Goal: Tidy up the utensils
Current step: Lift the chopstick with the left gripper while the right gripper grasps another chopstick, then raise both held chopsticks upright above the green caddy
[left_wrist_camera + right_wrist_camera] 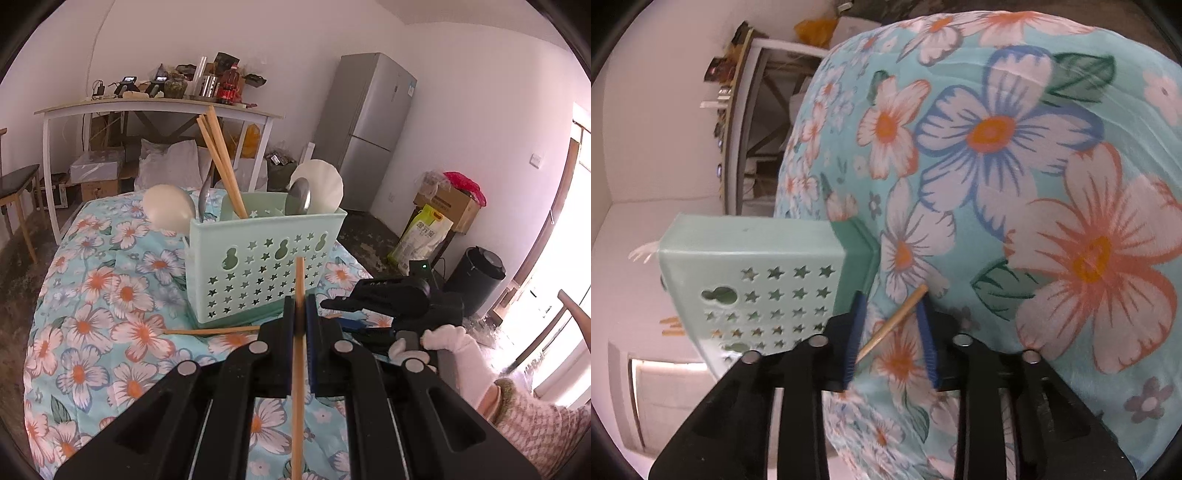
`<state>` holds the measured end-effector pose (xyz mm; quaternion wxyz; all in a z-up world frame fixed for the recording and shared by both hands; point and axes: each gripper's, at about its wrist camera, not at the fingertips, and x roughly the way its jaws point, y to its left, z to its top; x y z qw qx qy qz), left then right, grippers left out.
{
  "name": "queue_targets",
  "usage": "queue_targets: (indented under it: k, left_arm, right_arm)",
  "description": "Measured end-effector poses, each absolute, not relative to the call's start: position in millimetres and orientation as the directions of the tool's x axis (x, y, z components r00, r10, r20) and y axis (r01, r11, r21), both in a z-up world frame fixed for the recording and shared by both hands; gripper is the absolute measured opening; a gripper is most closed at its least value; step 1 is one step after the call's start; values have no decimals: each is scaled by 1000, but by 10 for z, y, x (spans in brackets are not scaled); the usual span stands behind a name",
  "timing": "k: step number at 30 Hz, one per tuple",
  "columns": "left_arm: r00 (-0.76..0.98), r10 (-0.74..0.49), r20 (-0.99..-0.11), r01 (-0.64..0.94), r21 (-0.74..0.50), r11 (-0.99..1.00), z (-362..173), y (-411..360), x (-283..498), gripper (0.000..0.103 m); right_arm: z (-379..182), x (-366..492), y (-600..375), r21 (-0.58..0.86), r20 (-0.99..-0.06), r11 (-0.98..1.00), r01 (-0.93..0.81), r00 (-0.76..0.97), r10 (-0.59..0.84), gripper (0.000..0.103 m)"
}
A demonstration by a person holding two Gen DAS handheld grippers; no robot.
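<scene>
Gripping chopstick (299,332) beside caddy (266,254)

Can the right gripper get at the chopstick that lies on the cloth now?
Probably yes. The chopstick already lies between the right gripper's open fingers, and nothing covers it; the caddy stands just beside it.

utensils in caddy (266,254) on tablecloth (110,295) — chopstick (214,330) before it

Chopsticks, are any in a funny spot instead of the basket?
Yes. One chopstick lies flat on the flowery cloth by the green basket, while others stand inside. The right claw straddles it, and the left claw pinches another chopstick.
</scene>
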<state>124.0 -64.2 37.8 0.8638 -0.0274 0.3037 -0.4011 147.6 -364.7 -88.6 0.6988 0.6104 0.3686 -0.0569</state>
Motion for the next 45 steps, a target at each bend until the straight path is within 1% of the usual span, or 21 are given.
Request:
queue_targets:
  k: [1, 3, 5, 9, 13, 17, 21, 26, 30, 33, 38, 41, 45]
  left_arm:
    - [496, -710, -501, 676, -291, 677, 381, -629, 1237, 5]
    - [499, -712, -494, 673, -297, 678, 386, -586, 1221, 5]
    - [504, -712, -489, 670, -299, 679, 396, -541, 1196, 5]
    - [515, -711, -478, 665, -299, 684, 435, -470, 1163, 5]
    - [527, -708, -470, 664, -294, 688, 476, -406, 1110, 5]
    - [541, -704, -461, 658, -290, 695, 510, -360, 1074, 5]
    - [565, -694, -447, 648, -279, 708, 591, -312, 1050, 5]
    - [596, -683, -422, 638, -266, 722, 737, -297, 1102, 5]
    - [630, -679, -375, 635, -254, 730, 939, -331, 1171, 5]
    - [662, -676, -323, 632, -243, 736, 1147, -383, 1235, 5]
    - [720, -660, -216, 615, -243, 750, 1528, -499, 1432, 5]
    - [744, -645, -175, 598, -256, 759, 1703, -587, 1608, 5]
    - [769, -625, -133, 580, -267, 770, 1883, -715, 1838, 5]
  right_arm:
    - [-898, 1478, -3653, 810, -587, 244, 534, 723, 365, 19]
    - [-924, 1452, -3672, 808, -588, 226, 544, 728, 352, 11]
    - [-959, 1414, -3703, 812, -583, 205, 547, 735, 346, 9]
    - [-997, 1363, -3717, 821, -569, 179, 543, 748, 341, 8]
    - [-1077, 1280, -3772, 838, -532, 90, 538, 768, 358, 8]
    - [-1049, 1259, -3782, 836, -540, 115, 537, 767, 347, 7]
    - [-882, 1190, -3780, 838, -546, 199, 508, 774, 320, 8]
    - [-402, 1019, -3779, 814, -536, 412, 409, 803, 261, 8]
    - [159, 741, -3708, 711, -516, 634, 304, 838, 177, 7]
    - [474, 536, -3667, 632, -491, 737, 239, 860, 142, 5]
    - [841, 299, -3584, 526, -443, 834, 167, 891, 101, 3]
    - [989, 227, -3543, 465, -416, 874, 141, 906, 75, 3]
    - [1039, 192, -3533, 432, -399, 893, 124, 915, 66, 3]
